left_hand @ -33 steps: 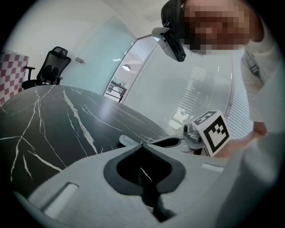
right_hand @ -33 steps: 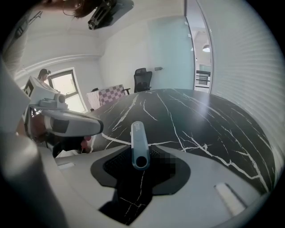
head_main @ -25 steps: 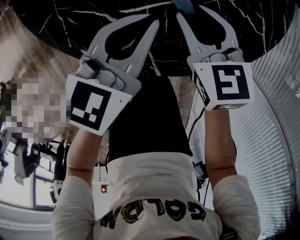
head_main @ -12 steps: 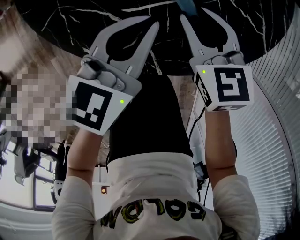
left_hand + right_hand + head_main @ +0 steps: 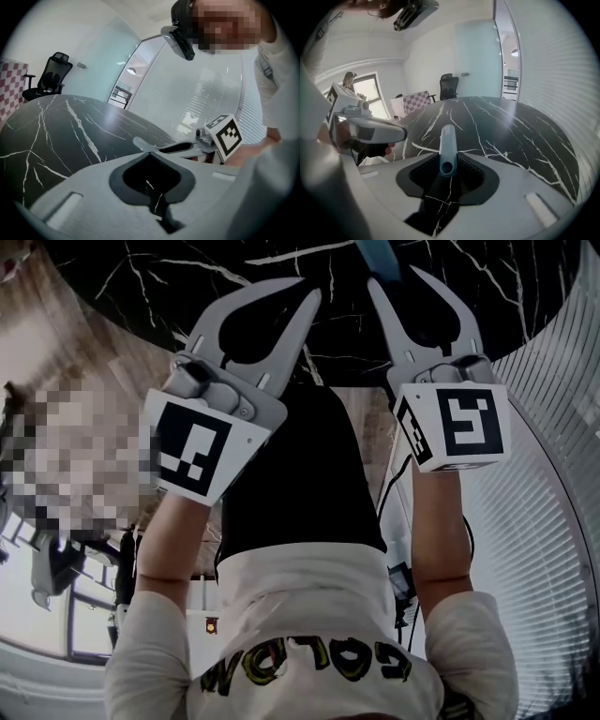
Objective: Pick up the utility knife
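- Two grippers reach over the black marble table (image 5: 511, 126).
- Jaws of the right gripper (image 5: 392, 277) stand released, wide apart; the blue utility knife (image 5: 447, 145) lies on the table between them, with a gap on either side.
- Jaws of the left gripper (image 5: 309, 294) are clenched together, empty.

The knife (image 5: 447, 145) is a slim, pale blue bar with rounded ends and a round hole in the end nearest the camera. It lies on the black, white-veined table (image 5: 511, 136), pointing straight away. Its near end sits between the parted jaws of the right gripper (image 5: 446, 159), and neither pad presses on it. In the head view only a blue stub shows at the top edge.
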### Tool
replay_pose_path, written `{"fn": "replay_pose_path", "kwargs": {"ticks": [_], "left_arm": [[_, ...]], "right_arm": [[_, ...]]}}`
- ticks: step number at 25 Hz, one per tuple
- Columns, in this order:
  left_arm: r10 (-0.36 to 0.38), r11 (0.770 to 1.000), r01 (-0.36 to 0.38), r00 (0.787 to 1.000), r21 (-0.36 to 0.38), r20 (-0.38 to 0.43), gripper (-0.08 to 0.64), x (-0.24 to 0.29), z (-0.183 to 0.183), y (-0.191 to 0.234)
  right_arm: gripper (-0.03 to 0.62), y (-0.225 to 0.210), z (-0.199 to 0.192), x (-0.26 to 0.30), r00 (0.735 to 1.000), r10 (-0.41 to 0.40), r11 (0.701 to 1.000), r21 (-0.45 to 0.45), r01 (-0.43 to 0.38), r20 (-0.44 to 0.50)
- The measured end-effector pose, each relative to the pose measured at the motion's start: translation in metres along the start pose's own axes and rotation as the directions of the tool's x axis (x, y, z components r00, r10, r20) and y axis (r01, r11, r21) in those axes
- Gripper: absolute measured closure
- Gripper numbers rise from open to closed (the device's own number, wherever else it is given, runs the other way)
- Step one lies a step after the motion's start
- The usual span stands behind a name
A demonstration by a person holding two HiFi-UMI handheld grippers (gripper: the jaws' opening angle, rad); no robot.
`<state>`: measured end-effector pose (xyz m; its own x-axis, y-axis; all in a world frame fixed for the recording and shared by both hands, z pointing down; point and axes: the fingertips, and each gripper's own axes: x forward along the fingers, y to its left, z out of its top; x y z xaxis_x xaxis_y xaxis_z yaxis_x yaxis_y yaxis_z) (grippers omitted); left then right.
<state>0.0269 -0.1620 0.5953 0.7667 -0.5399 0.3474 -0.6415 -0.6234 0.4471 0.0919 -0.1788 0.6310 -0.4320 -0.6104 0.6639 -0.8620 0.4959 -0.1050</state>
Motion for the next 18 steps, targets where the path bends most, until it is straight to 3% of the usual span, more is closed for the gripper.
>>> {"fn": "replay_pose_path", "kwargs": {"ticks": [18], "left_arm": [[0.004,0.998,-0.005,1.0,0.058,0.021,0.56,-0.039,0.059,-0.049]], "right_arm": [[0.462,0.01,0.083,-0.077,0.987,-0.023,1.0,0.012,0.021,0.158]]}}
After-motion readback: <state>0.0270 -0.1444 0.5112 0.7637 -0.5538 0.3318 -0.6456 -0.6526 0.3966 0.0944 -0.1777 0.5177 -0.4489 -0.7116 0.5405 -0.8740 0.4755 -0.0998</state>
